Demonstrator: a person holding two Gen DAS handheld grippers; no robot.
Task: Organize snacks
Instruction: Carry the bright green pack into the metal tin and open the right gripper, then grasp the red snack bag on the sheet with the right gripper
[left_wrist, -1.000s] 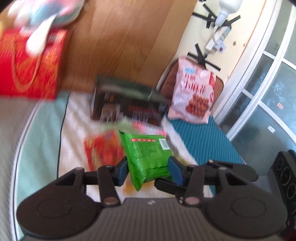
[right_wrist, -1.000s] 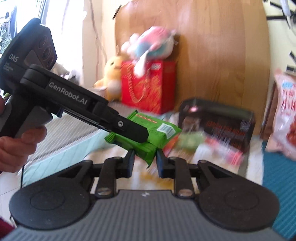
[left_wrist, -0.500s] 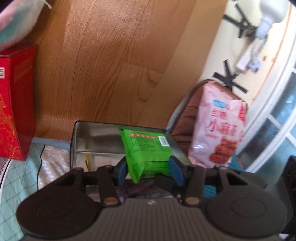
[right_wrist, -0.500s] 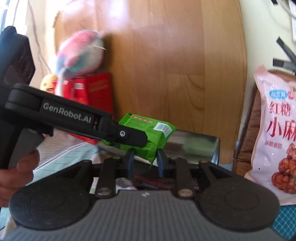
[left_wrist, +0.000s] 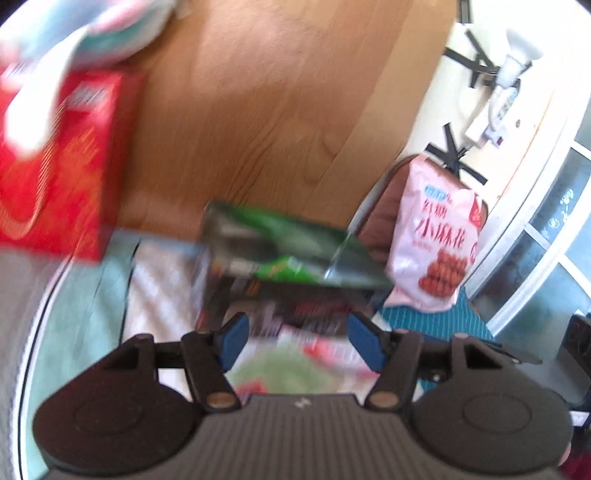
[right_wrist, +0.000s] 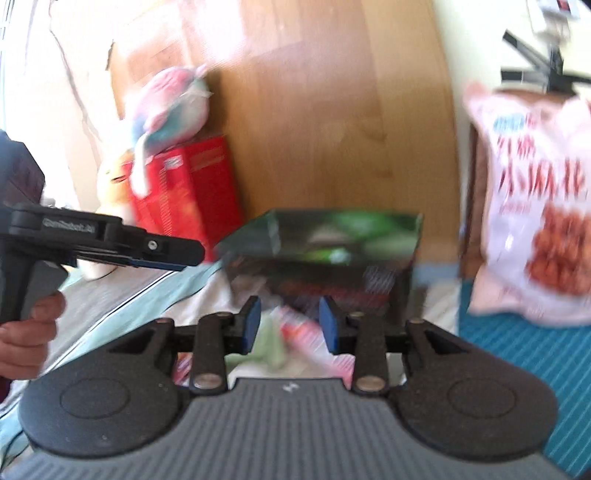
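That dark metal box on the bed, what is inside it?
A green snack packet lies inside the box. Blur and the box walls hide anything else in there.

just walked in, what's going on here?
A person is sorting snacks into a dark tin on a bed, one hand-held gripper per hand. The left hand-held gripper is open and empty, and a green packet lies inside the tin. The right hand-held gripper is open too, holding nothing. More packets lie on the cloth in front of the tin, blurred. A pink bag stands to the tin's right.
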